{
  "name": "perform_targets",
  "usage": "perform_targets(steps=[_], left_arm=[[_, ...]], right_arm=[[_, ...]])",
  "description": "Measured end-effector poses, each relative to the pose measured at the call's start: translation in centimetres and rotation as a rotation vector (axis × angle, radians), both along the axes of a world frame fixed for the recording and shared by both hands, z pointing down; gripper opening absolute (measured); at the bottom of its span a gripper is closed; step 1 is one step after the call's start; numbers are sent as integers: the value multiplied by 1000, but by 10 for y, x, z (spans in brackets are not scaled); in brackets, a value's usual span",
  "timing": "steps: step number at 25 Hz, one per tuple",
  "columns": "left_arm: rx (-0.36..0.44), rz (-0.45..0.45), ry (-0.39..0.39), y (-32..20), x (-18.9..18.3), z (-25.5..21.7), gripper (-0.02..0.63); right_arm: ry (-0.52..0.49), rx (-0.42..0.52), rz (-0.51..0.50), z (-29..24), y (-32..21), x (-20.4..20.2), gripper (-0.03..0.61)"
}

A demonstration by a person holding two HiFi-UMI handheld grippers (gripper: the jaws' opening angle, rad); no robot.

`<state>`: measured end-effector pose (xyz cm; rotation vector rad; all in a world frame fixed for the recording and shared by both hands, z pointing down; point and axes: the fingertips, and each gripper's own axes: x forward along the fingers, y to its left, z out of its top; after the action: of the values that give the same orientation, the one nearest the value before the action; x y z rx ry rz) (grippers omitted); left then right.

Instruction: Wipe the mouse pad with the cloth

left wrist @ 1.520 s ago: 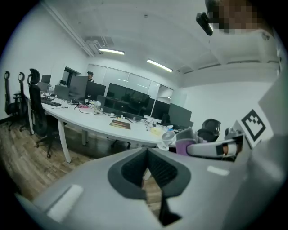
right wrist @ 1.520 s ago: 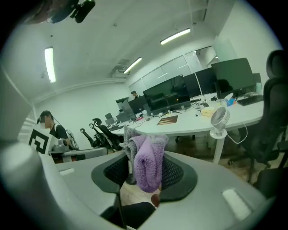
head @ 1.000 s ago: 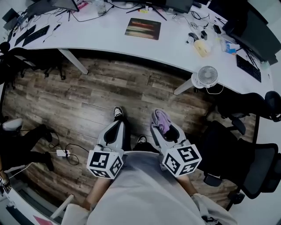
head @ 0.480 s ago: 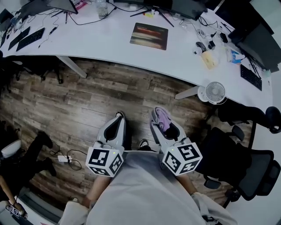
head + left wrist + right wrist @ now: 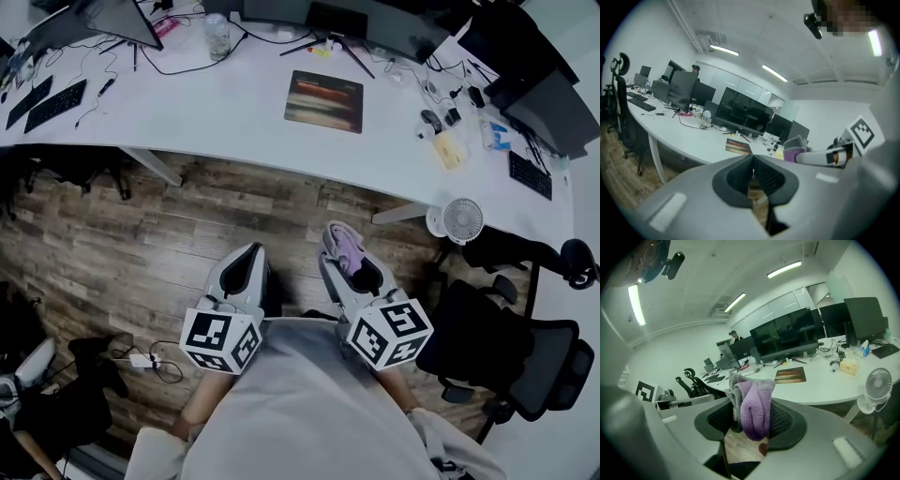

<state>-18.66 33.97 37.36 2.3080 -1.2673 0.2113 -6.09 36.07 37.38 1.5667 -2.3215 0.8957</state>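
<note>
- Right claw (image 5: 339, 251) clamped on the purple cloth (image 5: 348, 253).
- Left claw (image 5: 246, 265) pressed together, empty.
- Mouse pad (image 5: 324, 100) lies far off on the white desk (image 5: 234, 94).

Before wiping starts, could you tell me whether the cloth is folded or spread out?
Folded: the cloth hangs bunched, clamped between the right gripper's jaws.

The white desk (image 5: 234, 94) bears a mouse pad (image 5: 324, 101) at twelve o'clock, a keyboard (image 5: 56, 103) at ten, a second keyboard (image 5: 530, 175) at two.
</note>
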Motion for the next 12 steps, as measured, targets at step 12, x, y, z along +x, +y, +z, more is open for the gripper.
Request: perform_targets(steps=[12], left_arm=[[24, 36, 28, -59, -42, -4, 0]], right_arm=[[68, -13, 62, -1, -58, -36, 178]])
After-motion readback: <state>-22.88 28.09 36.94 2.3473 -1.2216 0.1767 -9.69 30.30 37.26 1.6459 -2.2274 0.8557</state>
